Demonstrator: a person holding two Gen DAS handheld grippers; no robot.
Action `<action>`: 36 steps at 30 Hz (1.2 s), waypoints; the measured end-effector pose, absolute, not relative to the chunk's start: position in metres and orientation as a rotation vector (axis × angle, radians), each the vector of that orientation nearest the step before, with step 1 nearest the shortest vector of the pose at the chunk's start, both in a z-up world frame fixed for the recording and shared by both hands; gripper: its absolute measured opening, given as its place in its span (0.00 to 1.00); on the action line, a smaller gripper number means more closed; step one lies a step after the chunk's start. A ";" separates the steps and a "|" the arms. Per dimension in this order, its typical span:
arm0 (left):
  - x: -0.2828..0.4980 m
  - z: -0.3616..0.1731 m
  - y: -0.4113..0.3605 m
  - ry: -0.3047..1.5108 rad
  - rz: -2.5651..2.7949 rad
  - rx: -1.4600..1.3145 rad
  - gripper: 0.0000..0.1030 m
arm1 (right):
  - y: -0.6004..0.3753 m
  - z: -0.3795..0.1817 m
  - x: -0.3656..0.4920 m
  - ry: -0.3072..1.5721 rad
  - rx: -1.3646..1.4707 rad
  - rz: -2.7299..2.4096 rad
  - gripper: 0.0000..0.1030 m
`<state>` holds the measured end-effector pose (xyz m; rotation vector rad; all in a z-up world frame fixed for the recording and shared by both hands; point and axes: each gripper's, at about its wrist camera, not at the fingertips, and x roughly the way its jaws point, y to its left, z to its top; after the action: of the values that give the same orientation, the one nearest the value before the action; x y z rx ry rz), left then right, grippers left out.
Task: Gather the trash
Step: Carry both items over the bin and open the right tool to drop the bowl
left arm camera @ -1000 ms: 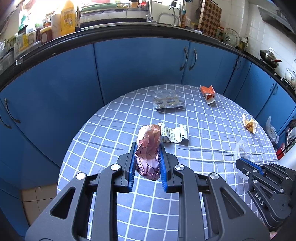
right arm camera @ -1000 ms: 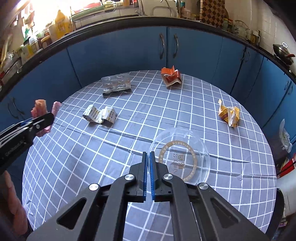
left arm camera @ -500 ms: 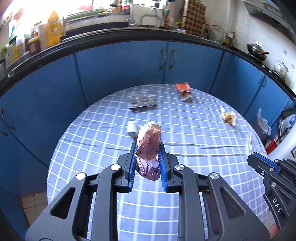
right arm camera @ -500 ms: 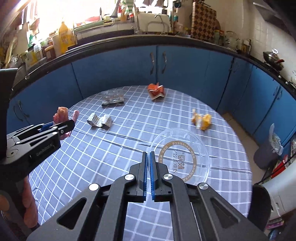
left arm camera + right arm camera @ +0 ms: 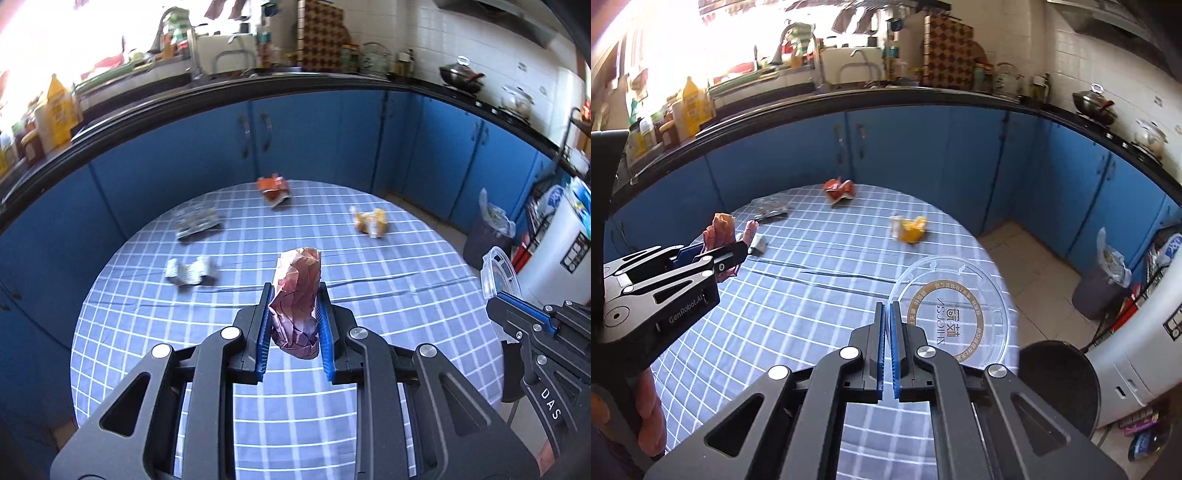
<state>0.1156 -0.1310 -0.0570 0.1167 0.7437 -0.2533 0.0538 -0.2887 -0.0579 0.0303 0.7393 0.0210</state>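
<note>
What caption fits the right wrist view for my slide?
Right hand-held gripper pinches a clear plastic lid above the checked table.

Left gripper [image 5: 294, 295]: both blue pads clamp a crumpled pink wrapper [image 5: 297, 295], held above the checked round table [image 5: 406, 295]. On the table lie 4 items: orange wrapper [image 5: 273, 188], yellow wrapper [image 5: 370, 220], blister pack [image 5: 195, 223], white crumpled packet [image 5: 190, 271]. Right gripper [image 5: 511, 301], at the right edge, grips a clear plastic lid [image 5: 498, 271].
</note>
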 end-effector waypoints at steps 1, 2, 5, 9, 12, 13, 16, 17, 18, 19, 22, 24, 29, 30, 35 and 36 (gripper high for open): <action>0.113 -0.056 -0.138 0.740 -0.260 0.125 0.23 | -0.294 -0.057 0.051 0.735 0.035 0.015 0.03; 0.111 -0.055 -0.144 0.737 -0.267 0.133 0.23 | -0.301 -0.057 0.047 0.730 0.040 0.009 0.03; 0.104 -0.053 -0.167 0.732 -0.293 0.158 0.23 | -0.319 -0.056 0.038 0.721 0.060 -0.011 0.03; 0.099 -0.053 -0.197 0.738 -0.335 0.180 0.23 | -0.347 -0.055 0.027 0.712 0.086 -0.050 0.03; 0.096 -0.053 -0.217 0.739 -0.363 0.198 0.23 | -0.367 -0.055 0.019 0.706 0.106 -0.077 0.03; 0.094 -0.053 -0.225 0.739 -0.372 0.205 0.23 | -0.373 -0.055 0.017 0.703 0.111 -0.084 0.03; 0.090 -0.053 -0.244 0.736 -0.395 0.226 0.23 | -0.391 -0.056 0.011 0.695 0.131 -0.108 0.03; 0.088 -0.053 -0.250 0.735 -0.402 0.232 0.23 | -0.396 -0.057 0.009 0.692 0.138 -0.115 0.03; 0.087 -0.053 -0.257 0.734 -0.411 0.240 0.23 | -0.402 -0.057 0.007 0.689 0.146 -0.121 0.03; 0.085 -0.053 -0.263 0.732 -0.418 0.247 0.23 | -0.406 -0.057 0.006 0.686 0.150 -0.127 0.03; 0.081 -0.052 -0.278 0.724 -0.437 0.263 0.23 | -0.420 -0.058 0.002 0.678 0.168 -0.145 0.03; 0.079 -0.051 -0.289 0.719 -0.451 0.272 0.23 | -0.430 -0.059 0.000 0.674 0.183 -0.157 0.03; 0.077 -0.052 -0.308 0.715 -0.474 0.290 0.23 | -0.448 -0.060 -0.001 0.666 0.197 -0.184 0.03; 0.076 -0.052 -0.312 0.715 -0.479 0.293 0.23 | -0.452 -0.060 -0.001 0.665 0.196 -0.190 0.03; 0.074 -0.051 -0.329 0.708 -0.498 0.311 0.23 | -0.465 -0.064 0.001 0.676 0.207 -0.213 0.03; 0.073 -0.051 -0.331 0.706 -0.502 0.314 0.23 | -0.466 -0.065 0.001 0.676 0.204 -0.222 0.04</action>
<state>0.0731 -0.3314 -0.0508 0.3143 0.7055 -0.5022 0.0014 -0.4662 -0.0652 0.2038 0.6764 -0.2224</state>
